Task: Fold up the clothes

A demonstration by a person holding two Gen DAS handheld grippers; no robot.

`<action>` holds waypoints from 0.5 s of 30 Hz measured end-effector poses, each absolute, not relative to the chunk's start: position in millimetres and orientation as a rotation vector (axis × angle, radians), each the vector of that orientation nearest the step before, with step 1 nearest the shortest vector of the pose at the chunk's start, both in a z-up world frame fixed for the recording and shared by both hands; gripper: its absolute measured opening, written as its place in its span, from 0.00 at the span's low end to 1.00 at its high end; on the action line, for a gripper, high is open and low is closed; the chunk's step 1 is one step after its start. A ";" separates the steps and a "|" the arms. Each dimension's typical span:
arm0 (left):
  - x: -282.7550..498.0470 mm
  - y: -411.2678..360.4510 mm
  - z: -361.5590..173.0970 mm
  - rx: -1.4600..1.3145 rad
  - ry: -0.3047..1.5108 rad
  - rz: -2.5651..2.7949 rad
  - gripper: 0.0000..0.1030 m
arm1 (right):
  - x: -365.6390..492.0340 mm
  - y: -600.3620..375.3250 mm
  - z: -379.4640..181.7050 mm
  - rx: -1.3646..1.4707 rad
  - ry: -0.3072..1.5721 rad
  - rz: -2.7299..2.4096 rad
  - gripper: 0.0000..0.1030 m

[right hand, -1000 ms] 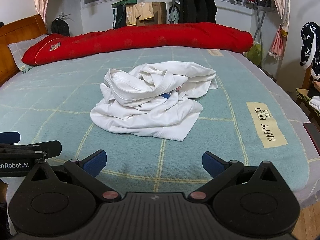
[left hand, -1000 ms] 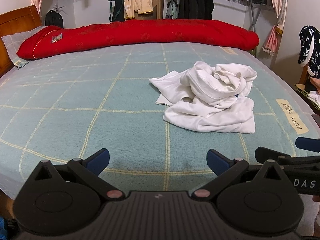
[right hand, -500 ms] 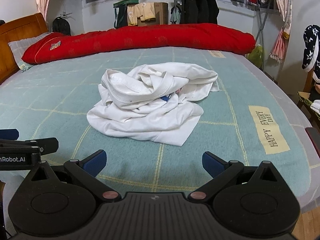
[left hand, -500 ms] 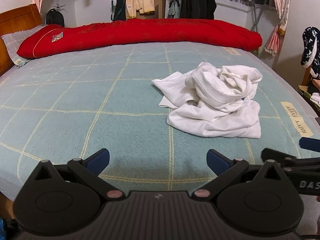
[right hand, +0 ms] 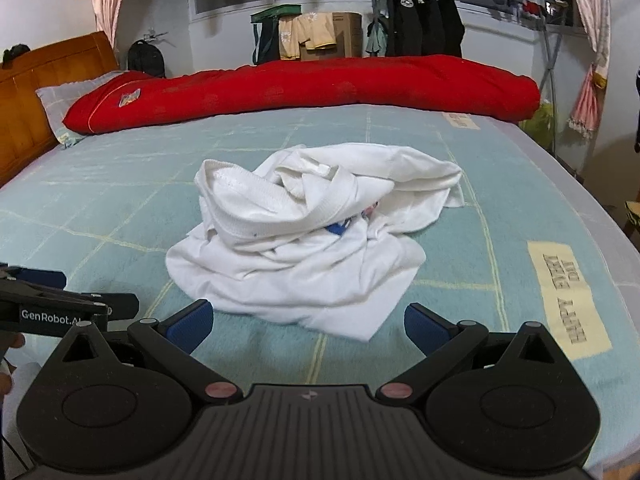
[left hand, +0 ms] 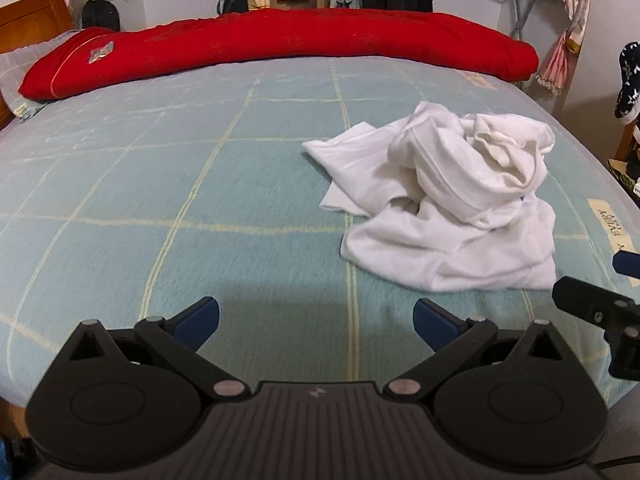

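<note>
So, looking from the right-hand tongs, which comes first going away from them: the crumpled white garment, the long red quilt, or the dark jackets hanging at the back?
1. Crumpled white garment: just ahead of the right tongs, mid-bed.
2. Long red quilt: rolled along the bed's far edge.
3. Dark hanging jackets: on the rack beyond the bed, by the window.
</note>
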State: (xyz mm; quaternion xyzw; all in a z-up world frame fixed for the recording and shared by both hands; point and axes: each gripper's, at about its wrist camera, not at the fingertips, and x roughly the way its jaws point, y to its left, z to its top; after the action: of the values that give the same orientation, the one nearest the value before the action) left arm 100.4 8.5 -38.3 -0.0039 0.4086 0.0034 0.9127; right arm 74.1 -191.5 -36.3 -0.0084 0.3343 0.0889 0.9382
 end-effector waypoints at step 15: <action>145.1 11.3 -76.3 0.016 0.954 -0.026 0.99 | 160.7 -174.0 -56.5 -0.163 0.720 0.192 1.00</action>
State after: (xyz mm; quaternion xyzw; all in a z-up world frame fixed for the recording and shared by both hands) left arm 145.1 11.3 -76.3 0.0079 0.4593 -0.0127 0.8882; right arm 160.7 -174.0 -56.5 -0.0793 0.3512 0.0939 0.9282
